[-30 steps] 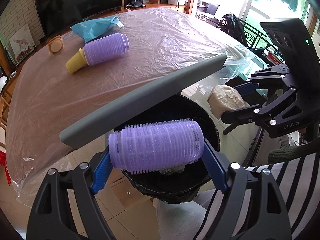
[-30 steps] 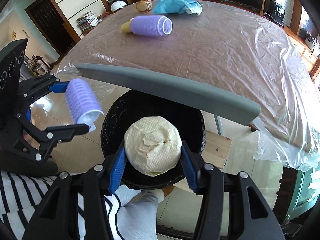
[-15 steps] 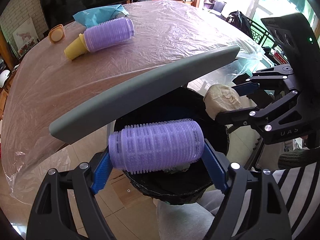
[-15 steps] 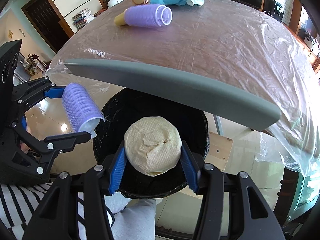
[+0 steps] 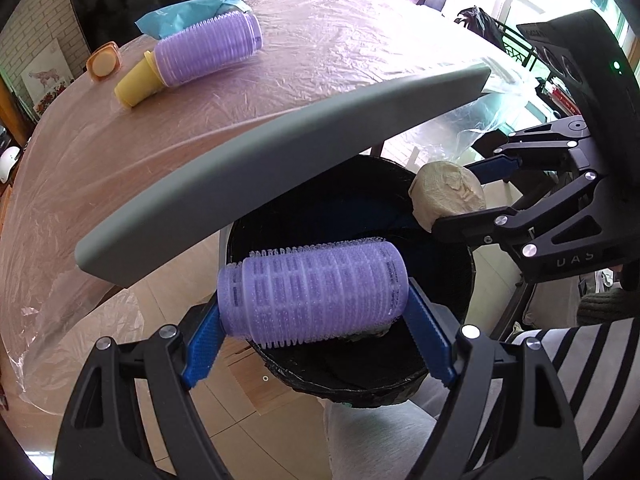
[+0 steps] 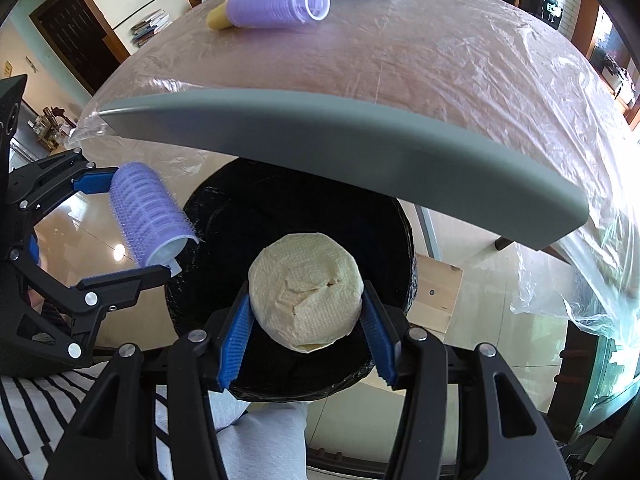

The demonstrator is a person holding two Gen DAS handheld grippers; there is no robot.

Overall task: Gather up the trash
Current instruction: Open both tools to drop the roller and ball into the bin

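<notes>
While the left fingers (image 5: 316,330) grip a purple roller (image 5: 314,294), the right fingers (image 6: 306,330) clamp a paper wad (image 6: 306,292) over the bin (image 6: 200,216).

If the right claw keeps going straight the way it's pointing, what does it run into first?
Probably the inside of the black bin. The right claw, shut on the paper wad, points down into its open mouth, below the raised grey lid. Depth inside is unclear.

A plastic-covered table (image 5: 360,60) carries a purple roller (image 5: 208,52), yellow cup (image 5: 136,88), blue bag (image 5: 188,16) and small orange tub (image 5: 105,61)
</notes>
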